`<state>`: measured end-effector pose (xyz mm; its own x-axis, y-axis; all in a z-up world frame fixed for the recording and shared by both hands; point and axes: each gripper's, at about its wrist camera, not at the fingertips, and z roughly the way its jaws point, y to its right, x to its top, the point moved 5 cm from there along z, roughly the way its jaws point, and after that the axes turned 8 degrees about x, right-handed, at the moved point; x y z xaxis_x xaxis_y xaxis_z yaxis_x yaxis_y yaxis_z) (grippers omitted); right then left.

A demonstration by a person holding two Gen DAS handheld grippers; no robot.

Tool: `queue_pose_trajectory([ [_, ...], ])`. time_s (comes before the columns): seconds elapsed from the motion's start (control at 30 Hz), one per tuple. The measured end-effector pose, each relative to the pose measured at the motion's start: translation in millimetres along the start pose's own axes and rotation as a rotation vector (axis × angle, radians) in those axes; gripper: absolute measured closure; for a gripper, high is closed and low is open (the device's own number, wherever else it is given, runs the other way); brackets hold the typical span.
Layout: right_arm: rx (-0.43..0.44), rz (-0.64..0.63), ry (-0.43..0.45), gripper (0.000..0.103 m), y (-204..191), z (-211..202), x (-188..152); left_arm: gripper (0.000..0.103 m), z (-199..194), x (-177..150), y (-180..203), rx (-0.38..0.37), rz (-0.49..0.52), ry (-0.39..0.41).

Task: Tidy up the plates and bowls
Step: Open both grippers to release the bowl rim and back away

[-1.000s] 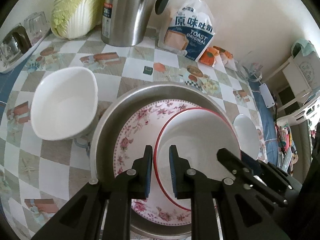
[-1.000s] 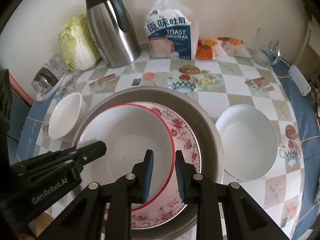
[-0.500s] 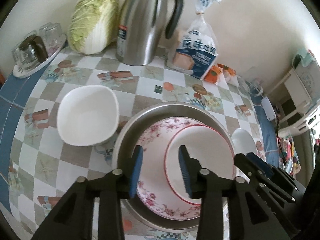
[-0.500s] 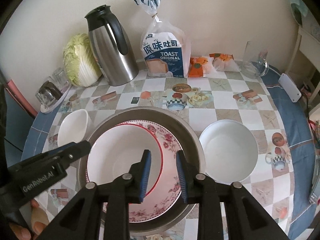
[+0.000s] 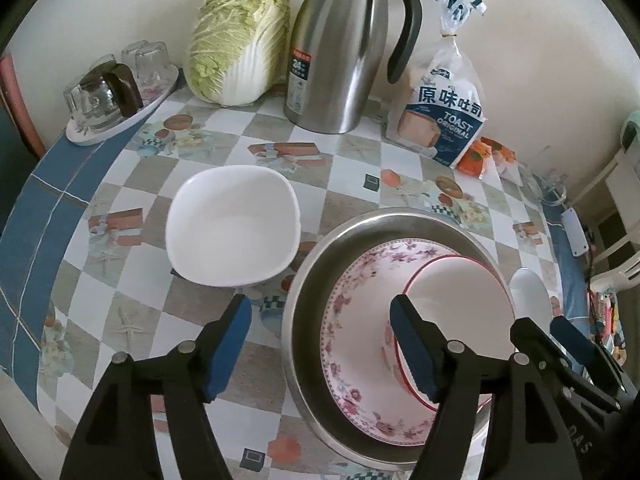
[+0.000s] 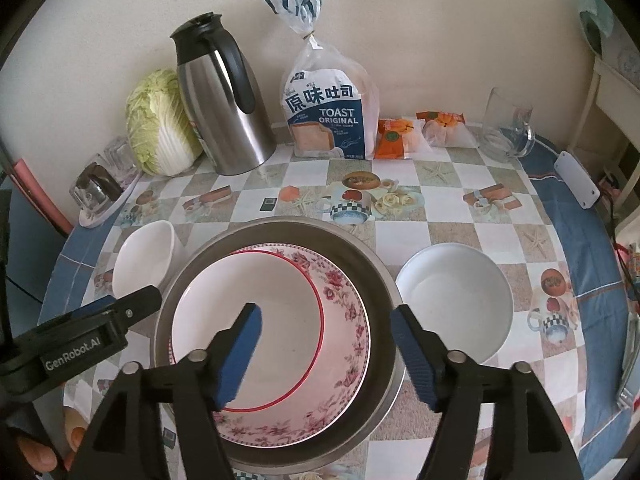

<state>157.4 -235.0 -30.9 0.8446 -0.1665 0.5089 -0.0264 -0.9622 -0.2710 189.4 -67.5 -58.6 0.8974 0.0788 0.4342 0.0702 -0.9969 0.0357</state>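
A steel basin (image 5: 298,320) (image 6: 382,300) stands on the table. In it lies a floral plate (image 5: 352,292) (image 6: 344,292), and on that a red-rimmed white bowl (image 5: 456,292) (image 6: 248,292). My left gripper (image 5: 320,344) hovers over the basin's left edge with its jaws opening and nothing gripped. Above the floral plate's right side my right gripper (image 6: 326,350) hangs with its jaws opening too and no pad touching anything. A squarish white bowl (image 5: 232,224) (image 6: 140,260) sits left of the basin, a round white bowl (image 6: 456,300) (image 5: 528,296) to its right.
Along the wall stand a cabbage (image 5: 236,40), a steel thermos jug (image 5: 344,52), a toast bag (image 6: 328,112), orange snack packs (image 6: 396,136) and a glass pitcher (image 6: 506,128). A tray of glasses (image 5: 108,96) sits far left, a white device (image 6: 576,180) far right.
Both grippers were nearly shut on the red-rimmed bowl's rim; they have let go, spread wide and lifted away. The bowl stays in the floral plate.
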Motion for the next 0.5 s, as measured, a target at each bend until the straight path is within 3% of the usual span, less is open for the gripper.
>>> queue_pose_trajectory([
  [0.2,0.005,-0.019,0.008,0.017,-4.9,0.4,0.6,0.027,-0.8,0.5,-6.8,0.03,-0.016,0.012],
  [0.23,0.006,-0.019,0.01,0.014,-5.2,0.7,0.6,0.025,-0.9,0.6,-7.3,0.033,-0.016,0.013],
  [0.3,0.006,-0.019,0.011,0.011,-5.9,1.4,0.6,0.011,-1.5,1.0,-8.3,0.034,-0.02,0.015],
  [0.5,0.006,-0.03,0.016,0.001,-9.9,2.7,-0.2,0.011,-3.2,1.7,-9.2,0.03,-0.026,0.022],
])
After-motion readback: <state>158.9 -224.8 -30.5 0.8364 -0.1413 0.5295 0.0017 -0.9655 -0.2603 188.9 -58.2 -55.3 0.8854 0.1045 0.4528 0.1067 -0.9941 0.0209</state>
